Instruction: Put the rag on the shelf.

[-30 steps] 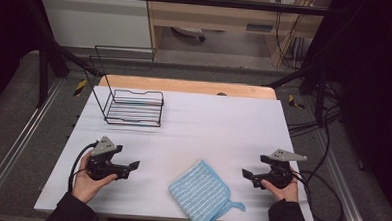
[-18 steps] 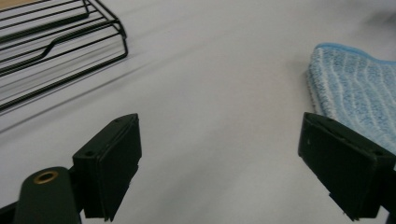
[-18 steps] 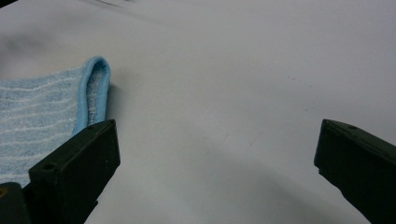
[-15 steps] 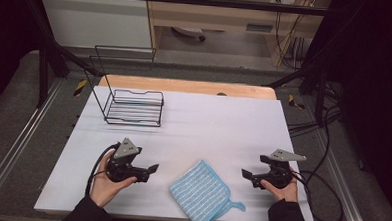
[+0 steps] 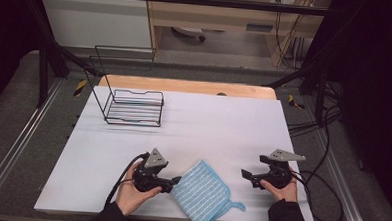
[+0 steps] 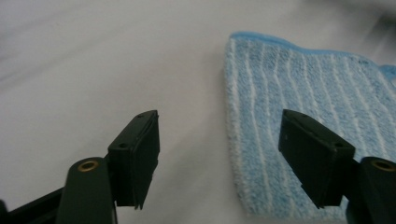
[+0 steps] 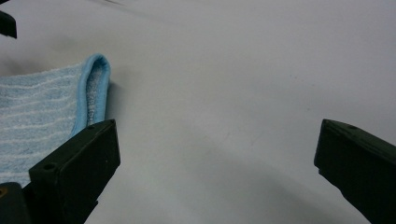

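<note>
Straddling cloth edge, left tongs wide

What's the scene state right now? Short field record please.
cloth: folded blue terry cloth with white stripes, flat on the table's near edge
left gripper: open, at the cloth's left edge, one jaw above the cloth
right gripper: open, right of the cloth, apart from it
rack: black wire rack, far left
surface: white table cover

High view looking down, both gripper views close, sharing cloth
</note>
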